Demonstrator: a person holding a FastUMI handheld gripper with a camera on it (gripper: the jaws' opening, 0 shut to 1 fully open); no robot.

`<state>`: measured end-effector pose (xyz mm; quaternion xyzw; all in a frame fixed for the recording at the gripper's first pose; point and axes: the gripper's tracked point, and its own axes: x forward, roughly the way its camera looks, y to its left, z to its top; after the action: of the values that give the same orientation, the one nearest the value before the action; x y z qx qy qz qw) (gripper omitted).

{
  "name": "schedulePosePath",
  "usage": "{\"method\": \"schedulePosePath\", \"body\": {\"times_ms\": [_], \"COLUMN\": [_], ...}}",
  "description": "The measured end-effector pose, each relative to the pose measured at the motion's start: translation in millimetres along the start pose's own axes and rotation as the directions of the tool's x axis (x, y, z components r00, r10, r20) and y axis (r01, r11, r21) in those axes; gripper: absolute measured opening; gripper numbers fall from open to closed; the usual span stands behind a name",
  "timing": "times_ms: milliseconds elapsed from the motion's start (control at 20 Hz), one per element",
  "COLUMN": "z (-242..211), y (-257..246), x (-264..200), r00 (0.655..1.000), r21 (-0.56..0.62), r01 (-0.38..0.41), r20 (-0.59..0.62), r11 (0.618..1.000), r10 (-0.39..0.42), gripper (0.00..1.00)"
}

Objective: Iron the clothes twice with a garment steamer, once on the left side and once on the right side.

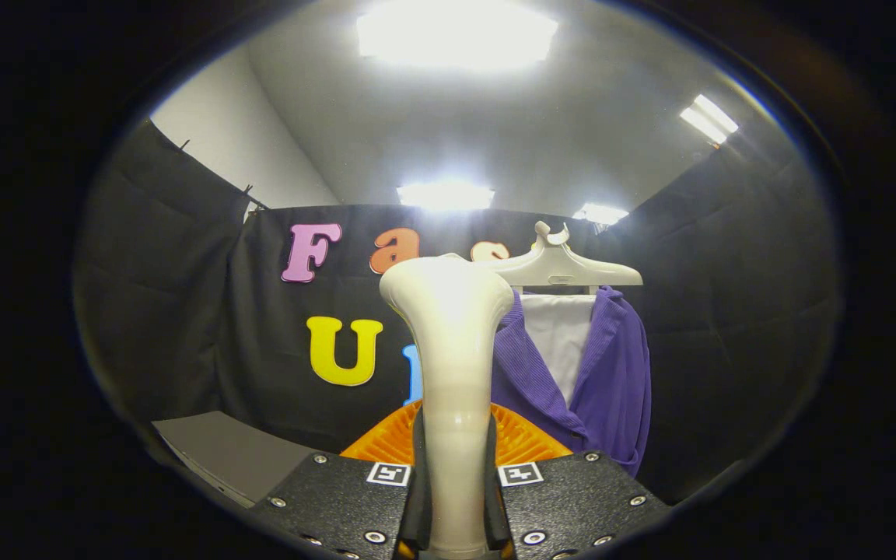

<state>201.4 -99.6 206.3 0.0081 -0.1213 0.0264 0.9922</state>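
A cream-white garment steamer (pixel 452 365) stands upright between my fingers, its handle pinched on both sides and its flared head rising above them. My gripper (pixel 454 498) is shut on that handle. Beyond the steamer and a little to the right, a purple jacket (pixel 611 373) with a white lining panel hangs on a white hanger (pixel 561 268) against the black booth wall. The steamer's head hides the jacket's left shoulder. The head is apart from the cloth, nearer to me than the jacket.
An orange ribbed object (pixel 522 443) sits just ahead of the fingers, behind the steamer's handle. A grey flat surface (pixel 226 455) lies low to the left. Black cloth walls close off the booth on both sides; ceiling lights shine above.
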Motion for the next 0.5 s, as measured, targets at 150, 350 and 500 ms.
{"method": "schedulePosePath", "body": {"times_ms": [150,350,500], "z": [-8,-25,-44], "y": [-11,-27,-36], "x": [17,36,48], "r00": [0.999,0.996,0.992], "r21": [0.008,0.009,0.011], "r01": [0.038,0.092,0.122], "r20": [0.006,-0.001,-0.018], "r11": [0.999,0.996,0.992], "r10": [-0.038,-0.092,-0.122], "gripper": [0.26,0.26,0.26]}}
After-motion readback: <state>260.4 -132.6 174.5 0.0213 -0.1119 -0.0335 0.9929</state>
